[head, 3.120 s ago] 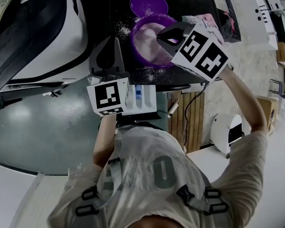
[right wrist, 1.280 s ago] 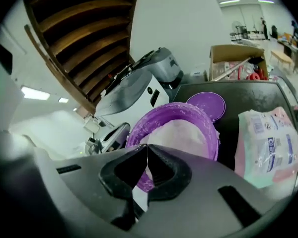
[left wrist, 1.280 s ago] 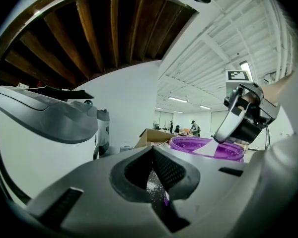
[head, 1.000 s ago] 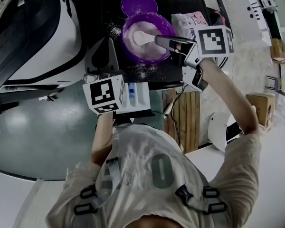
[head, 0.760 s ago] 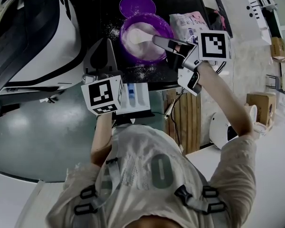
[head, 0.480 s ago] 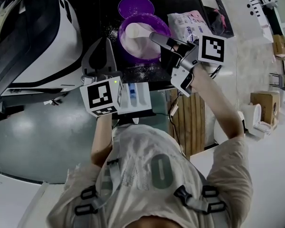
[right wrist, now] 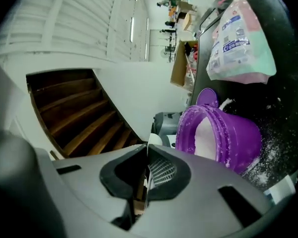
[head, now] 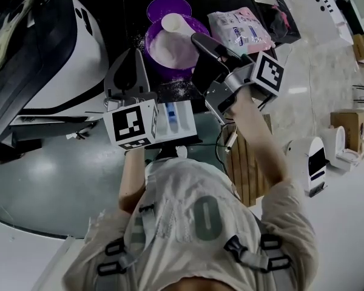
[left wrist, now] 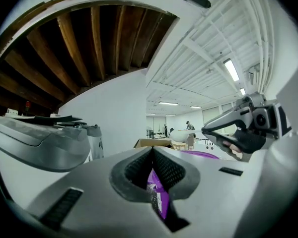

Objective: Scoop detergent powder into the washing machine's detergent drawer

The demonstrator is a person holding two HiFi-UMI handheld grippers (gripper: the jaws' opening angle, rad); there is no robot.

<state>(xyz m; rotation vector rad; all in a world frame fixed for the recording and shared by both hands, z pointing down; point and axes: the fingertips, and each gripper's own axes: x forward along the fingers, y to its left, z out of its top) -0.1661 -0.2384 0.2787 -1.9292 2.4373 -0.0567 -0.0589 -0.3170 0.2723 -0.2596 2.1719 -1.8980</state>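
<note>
- The right hand-held gripper point(head: 197, 40) has its jaws pressed together on the thin white handle of the scoop point(head: 170, 22). In the right gripper view the handle runs up the seam between the pads, and the scoop's bowl sits just past the tips.
- The bowl hangs over the far rim of the purple tub point(head: 148, 44), above the detergent powder point(head: 164, 48) rather than buried in it. How much it carries cannot be told.
- The left hand-held gripper point(head: 135, 53) has its jaws closed tip to tip, just beside the tub's left wall. A purple strip shows in the slit below its pads, but whether it nips the tub is unclear.
- The tub stands open on the black bench point(head: 133, 8). Its lid point(head: 167, 5) lies just behind it and the detergent bag point(head: 239, 29) is to its right. Spilt powder is scattered on the bench around the tub.
- The detergent drawer point(head: 182, 123) is pulled out at the bench's near edge, beside the left hand-held gripper's marker cube and well apart from the scoop. No heap of powder can be made out in its compartments.
- Judged from this, the preparation looks done: the drawer is out, the tub is open and the scoop is in hand above the powder. Still to do are carrying the scoop to the drawer, tipping it into a compartment, and perhaps repeating.
</note>
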